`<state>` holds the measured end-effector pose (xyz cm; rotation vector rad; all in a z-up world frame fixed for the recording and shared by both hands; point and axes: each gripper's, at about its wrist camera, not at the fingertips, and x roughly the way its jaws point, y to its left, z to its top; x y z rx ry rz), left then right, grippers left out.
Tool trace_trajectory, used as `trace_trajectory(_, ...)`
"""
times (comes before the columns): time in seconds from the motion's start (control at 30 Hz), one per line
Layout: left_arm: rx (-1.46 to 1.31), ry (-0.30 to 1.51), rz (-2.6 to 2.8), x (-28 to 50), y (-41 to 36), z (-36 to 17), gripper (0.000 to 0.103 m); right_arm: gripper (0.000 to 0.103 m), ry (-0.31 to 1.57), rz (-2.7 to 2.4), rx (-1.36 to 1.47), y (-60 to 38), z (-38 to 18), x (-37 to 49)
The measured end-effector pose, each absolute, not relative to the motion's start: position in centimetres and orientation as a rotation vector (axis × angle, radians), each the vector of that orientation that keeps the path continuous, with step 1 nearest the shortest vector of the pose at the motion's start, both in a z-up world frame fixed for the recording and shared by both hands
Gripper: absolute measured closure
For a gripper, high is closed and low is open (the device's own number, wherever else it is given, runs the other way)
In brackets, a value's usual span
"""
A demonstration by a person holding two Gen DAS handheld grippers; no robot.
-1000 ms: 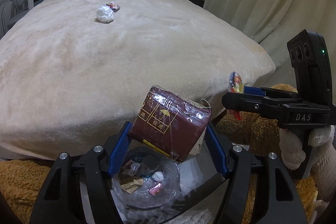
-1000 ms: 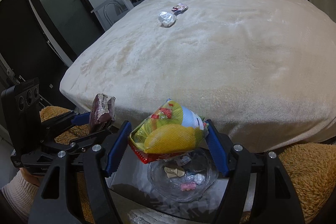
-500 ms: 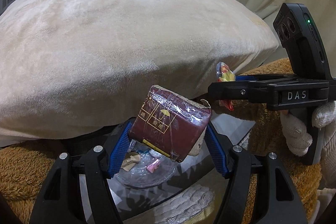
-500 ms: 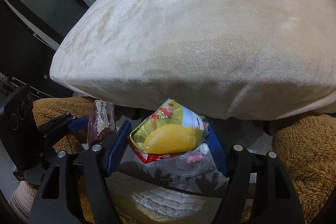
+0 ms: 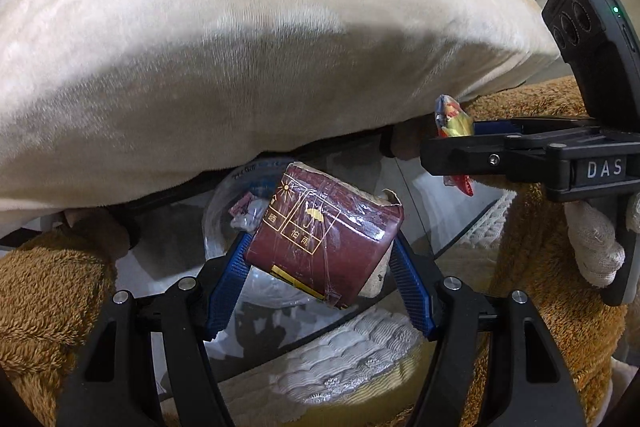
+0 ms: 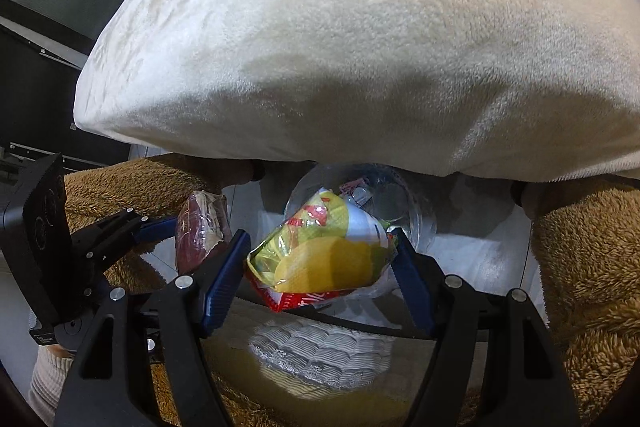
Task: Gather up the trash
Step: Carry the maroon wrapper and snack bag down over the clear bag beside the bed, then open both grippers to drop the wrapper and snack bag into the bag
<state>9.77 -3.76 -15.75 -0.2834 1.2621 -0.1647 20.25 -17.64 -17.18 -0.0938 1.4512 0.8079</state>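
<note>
My left gripper is shut on a maroon wrapped packet with gold print, held over a clear plastic bowl that holds small wrappers. My right gripper is shut on a yellow-green snack bag, held just above the same bowl. In the left wrist view the right gripper shows at the right with the bag's edge. In the right wrist view the left gripper shows at the left with the maroon packet.
The cream blanket of the bed overhangs right above the bowl. The bowl stands on a glass-topped low table with a white lace mat. Brown fuzzy fabric lies on both sides.
Both grippers have dropped and tilted down below the bed edge, toward the bowl. The trash on the bed has left the view. Both still hold their items.
</note>
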Motion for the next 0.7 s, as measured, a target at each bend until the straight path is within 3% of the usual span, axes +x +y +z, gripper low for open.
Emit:
trace_trajectory(0.57, -0.284, 1.371, -0.164, 10.3, -4.2, -17.6, 0.036, 0.031, 1.532, 0.791, -0.121, -16.8, -18.8, 20.3)
trace_trajectory(0.63, -0.285, 1.379, -0.170, 10.3, -4.2, -17.8, 0.035, 0.030, 1.530, 0.795, -0.114, -16.8, -18.7, 20.4)
trace_trajectory(0.7, -0.271, 1.393, -0.169, 10.3, -4.3, -18.1, 0.032, 0.019, 1.534, 0.802, -0.101, -16.8, -18.7, 20.5)
